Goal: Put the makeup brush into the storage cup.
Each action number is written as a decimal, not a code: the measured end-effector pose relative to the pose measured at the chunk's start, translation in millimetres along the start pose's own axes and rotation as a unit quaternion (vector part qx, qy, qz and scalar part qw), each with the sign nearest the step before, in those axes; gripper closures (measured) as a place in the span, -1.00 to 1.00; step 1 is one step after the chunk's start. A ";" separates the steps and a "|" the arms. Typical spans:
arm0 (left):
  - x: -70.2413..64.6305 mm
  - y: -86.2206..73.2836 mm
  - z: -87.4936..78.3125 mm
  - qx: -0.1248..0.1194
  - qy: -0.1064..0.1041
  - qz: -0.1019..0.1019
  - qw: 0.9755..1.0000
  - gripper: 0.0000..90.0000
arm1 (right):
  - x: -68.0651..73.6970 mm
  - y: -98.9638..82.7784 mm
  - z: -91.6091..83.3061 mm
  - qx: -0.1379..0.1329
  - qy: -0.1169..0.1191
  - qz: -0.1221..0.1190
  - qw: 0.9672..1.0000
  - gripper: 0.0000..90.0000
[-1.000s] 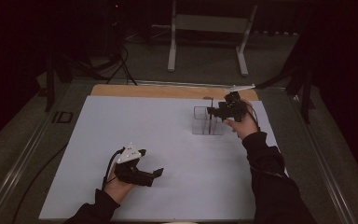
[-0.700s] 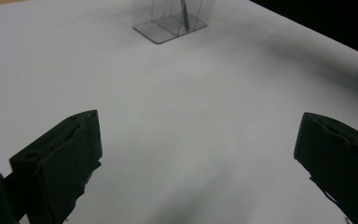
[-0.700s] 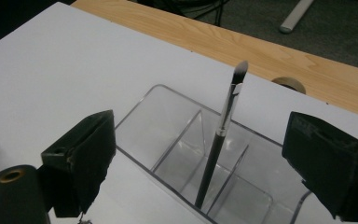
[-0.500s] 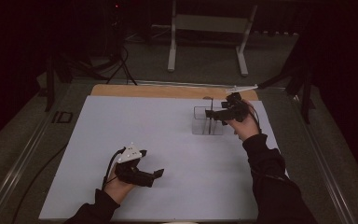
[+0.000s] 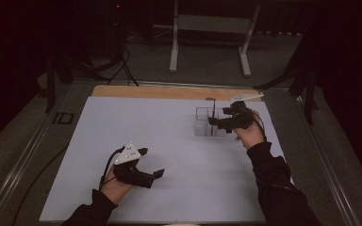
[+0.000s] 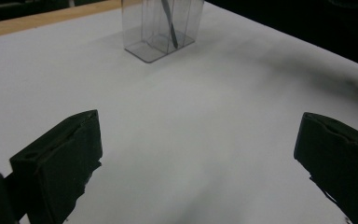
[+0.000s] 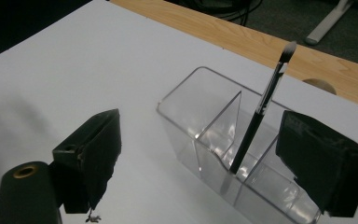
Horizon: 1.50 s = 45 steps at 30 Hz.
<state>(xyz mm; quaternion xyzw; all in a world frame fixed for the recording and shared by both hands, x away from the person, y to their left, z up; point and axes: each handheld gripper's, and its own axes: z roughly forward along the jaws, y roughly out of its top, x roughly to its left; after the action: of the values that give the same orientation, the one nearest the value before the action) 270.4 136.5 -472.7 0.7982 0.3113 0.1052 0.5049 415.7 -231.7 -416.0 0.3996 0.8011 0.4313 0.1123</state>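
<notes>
Now right tool (image 5: 215, 121) spread wide and empty, drawn back a little toward the person, beside clear plastic divided organiser box (image 7: 214, 135). Slim black-handled makeup brush (image 7: 258, 114) leaning upright in a middle compartment, bristles up, touching neither jaw. Looks released: placement judged done. Farther out, left tool (image 5: 152, 162) also wide and empty, low over white-covered bench (image 5: 160, 127), same place as a second ago, well apart from box. Wooden bench edge beyond.

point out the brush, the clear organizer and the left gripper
brush (image 7: 256, 122), right gripper view, on its dark handle
organizer (image 7: 185, 98), right gripper view, on its far clear wall
left gripper (image 5: 152, 162), high view, midway between its fingertips
</notes>
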 end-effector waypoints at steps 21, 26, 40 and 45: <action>23.2 -8.1 -38.7 0.027 -0.039 0.006 0.999 -0.95 | 26.9 -48.8 -23.7 -0.022 0.059 -0.020 0.998 -0.69; 26.7 -13.6 -43.3 0.031 -0.039 0.009 0.999 -0.95 | 37.2 -68.0 -30.5 -0.029 0.070 -0.027 0.997 -0.69; 35.7 -32.1 -53.3 0.024 -0.037 0.018 0.999 -0.95 | 53.8 -111.7 -37.1 -0.030 0.118 -0.059 0.991 -0.69; 39.3 -36.9 -62.1 0.015 -0.035 0.021 0.999 -0.95 | 53.5 -134.0 -40.3 -0.026 0.128 -0.059 0.990 -0.69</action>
<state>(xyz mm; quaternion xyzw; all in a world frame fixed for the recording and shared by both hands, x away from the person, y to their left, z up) 256.8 217.1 -481.6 0.8150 0.2783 0.0831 0.5015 286.6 -257.9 -487.5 0.2900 0.8196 0.4922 0.0443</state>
